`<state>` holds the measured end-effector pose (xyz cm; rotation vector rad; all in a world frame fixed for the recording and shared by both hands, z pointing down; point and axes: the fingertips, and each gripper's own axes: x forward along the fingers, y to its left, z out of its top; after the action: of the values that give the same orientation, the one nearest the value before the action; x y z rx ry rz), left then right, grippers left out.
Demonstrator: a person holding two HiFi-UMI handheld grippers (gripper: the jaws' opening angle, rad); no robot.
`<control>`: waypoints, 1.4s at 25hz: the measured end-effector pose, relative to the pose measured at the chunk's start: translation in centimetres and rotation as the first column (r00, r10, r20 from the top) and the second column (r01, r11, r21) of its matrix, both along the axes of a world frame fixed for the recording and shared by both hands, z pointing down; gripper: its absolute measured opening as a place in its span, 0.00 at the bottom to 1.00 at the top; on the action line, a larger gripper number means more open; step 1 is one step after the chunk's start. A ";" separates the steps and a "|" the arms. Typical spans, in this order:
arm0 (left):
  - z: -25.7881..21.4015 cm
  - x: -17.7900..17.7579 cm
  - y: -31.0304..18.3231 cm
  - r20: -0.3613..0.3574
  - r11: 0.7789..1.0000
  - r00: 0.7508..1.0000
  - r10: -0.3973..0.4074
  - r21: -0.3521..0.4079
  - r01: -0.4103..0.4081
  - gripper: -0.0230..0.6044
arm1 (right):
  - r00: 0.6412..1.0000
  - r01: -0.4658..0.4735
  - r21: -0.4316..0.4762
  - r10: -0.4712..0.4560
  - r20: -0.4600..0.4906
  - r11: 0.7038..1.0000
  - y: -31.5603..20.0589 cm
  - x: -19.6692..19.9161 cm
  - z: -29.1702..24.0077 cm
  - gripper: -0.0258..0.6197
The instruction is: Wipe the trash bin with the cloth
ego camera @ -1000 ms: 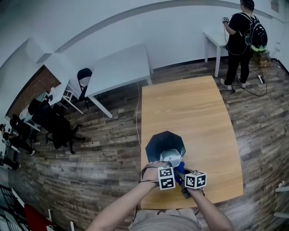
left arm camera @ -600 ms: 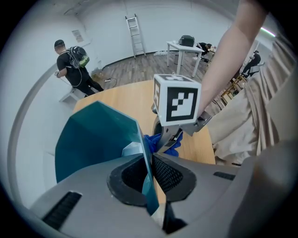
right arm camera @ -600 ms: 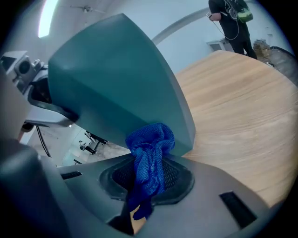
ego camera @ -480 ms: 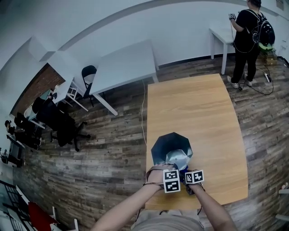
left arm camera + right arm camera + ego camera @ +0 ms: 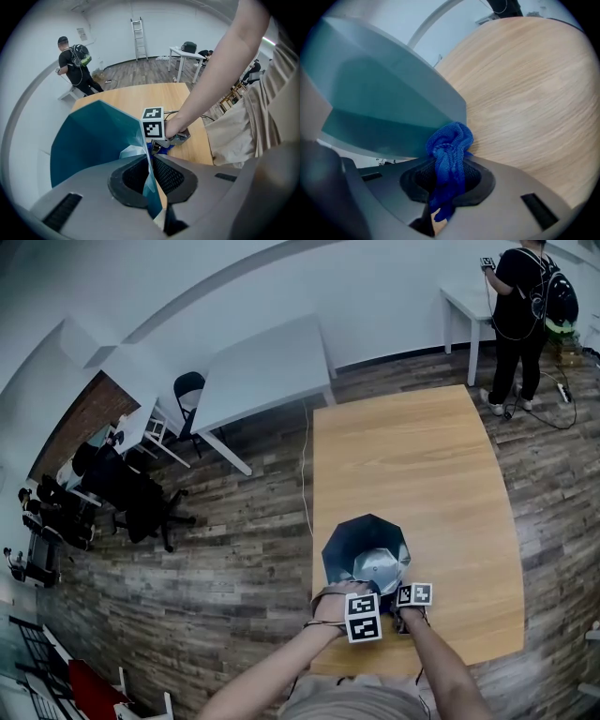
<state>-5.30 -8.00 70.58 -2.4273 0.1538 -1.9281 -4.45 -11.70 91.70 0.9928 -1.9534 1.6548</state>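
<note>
**A:** What's the left gripper (image 5: 150, 164) doing?
**B:** Its jaws are narrow, pinching the bin's (image 5: 89, 140) thin wall.
**A:** And the right gripper (image 5: 447, 177)?
**B:** It's clamped on the blue cloth (image 5: 451, 143), which is bunched against the bin's outer side.
**A:** Where's the bin?
**B:** At the near end of the table (image 5: 412, 456). A person (image 5: 525, 306) stands far beyond it.

Even indoor light, strong fisheye distortion
</note>
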 end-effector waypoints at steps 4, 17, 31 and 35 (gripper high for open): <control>0.4 -0.2 0.4 -0.025 0.998 0.999 0.033 0.045 -0.032 0.11 | 1.000 0.012 0.018 -0.011 -0.015 1.000 0.5 0.1 -0.5 0.16; -1.0 -8.0 -0.6 0.227 0.927 0.947 0.226 0.247 -0.281 0.40 | 0.993 -0.003 0.196 -0.021 0.119 0.981 3.8 4.3 -14.4 0.16; 0.2 -7.8 0.4 0.264 0.912 0.940 0.214 0.291 -0.289 0.13 | 0.954 -0.179 0.348 0.075 0.292 0.920 5.9 5.3 -28.0 0.16; 0.0 -6.5 1.2 0.247 0.934 0.953 0.174 0.266 -0.239 0.11 | 0.950 -0.188 0.358 0.078 0.301 0.915 5.3 4.9 -28.8 0.16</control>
<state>-11.82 -6.82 70.55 -1.9455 0.1551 -1.9054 0.46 -6.38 62.95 1.0986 -2.5234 1.5892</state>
